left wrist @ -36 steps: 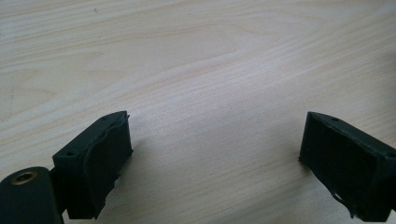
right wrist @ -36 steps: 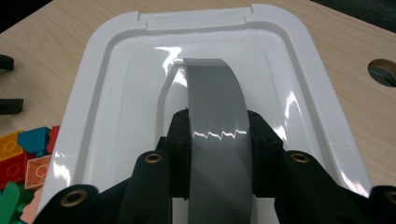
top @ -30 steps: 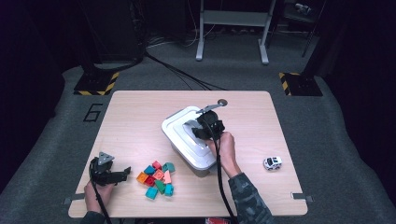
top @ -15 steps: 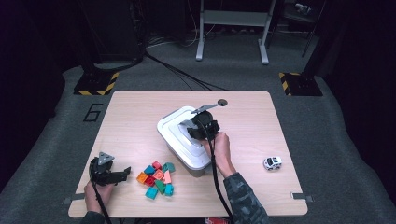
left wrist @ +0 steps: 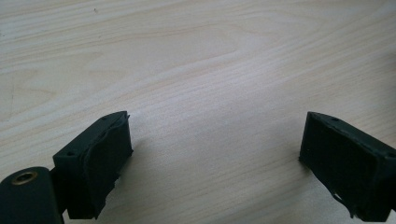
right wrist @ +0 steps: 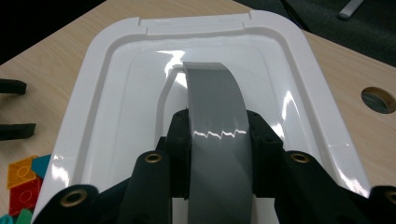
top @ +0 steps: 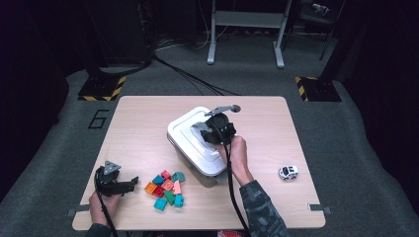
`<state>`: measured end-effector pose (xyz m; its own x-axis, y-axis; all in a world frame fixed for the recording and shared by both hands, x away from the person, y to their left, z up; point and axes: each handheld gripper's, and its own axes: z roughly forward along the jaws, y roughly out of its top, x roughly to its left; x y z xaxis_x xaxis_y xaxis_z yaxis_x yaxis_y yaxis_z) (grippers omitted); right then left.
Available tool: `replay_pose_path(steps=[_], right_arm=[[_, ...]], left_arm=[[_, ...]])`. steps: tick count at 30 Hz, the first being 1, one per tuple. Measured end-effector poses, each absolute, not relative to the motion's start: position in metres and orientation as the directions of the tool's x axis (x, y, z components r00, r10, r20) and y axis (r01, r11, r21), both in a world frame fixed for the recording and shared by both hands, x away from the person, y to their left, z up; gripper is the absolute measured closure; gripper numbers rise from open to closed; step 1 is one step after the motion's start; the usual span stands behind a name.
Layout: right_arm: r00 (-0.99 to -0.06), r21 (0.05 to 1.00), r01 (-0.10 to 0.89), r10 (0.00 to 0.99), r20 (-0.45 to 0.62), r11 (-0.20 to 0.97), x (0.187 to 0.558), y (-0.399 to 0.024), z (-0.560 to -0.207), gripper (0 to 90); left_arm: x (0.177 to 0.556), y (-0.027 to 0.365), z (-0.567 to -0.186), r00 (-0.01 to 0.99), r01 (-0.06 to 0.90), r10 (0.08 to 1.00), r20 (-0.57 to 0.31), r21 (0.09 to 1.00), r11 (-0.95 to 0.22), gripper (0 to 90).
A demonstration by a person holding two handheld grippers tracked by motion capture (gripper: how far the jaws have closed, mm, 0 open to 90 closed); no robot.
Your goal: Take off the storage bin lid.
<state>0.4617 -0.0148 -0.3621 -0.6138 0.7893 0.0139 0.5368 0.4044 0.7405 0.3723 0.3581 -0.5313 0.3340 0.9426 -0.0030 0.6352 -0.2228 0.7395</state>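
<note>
Lid (top: 195,140) sits on the white box (top: 207,174) mid-table, its grey handle (right wrist: 215,121) clamped by the right gripper (right wrist: 218,135). Left gripper (left wrist: 212,154), jaws wide apart and empty, rests left of the blocks (top: 165,188), which lie beside the box.

A single digit 6 (top: 99,119) is marked in dark strokes on the grey floor mat. It lies just beside the left edge of the table (top: 148,128).

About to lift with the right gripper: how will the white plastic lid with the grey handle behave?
The white plastic lid looks thin and moulded, so probably light and fairly stiff. Its glossy surface suggests slipperiness, but the right gripper clamps the arched grey handle centrally, so it should likely hang fairly level.
</note>
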Motion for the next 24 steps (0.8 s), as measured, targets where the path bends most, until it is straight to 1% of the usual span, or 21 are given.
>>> replay_pose_path(steps=[4,6,24], right_arm=[[-0.602,0.749,0.539,0.798,0.021,0.387,0.461,-0.021,-0.355,66.7],[-0.605,0.76,0.52,0.796,0.005,0.39,0.462,-0.024,-0.351,66.6],[-0.53,0.782,0.533,0.848,0.01,0.324,0.473,-0.068,-0.333,66.6]], left_arm=[[0.372,0.358,-0.531,0.334,0.635,0.943,-0.002,0.739,-0.223,8.8],[0.372,0.358,-0.531,0.332,0.635,0.943,-0.005,0.741,-0.22,8.8],[0.372,0.358,-0.531,0.337,0.636,0.942,-0.002,0.738,-0.226,8.8]])
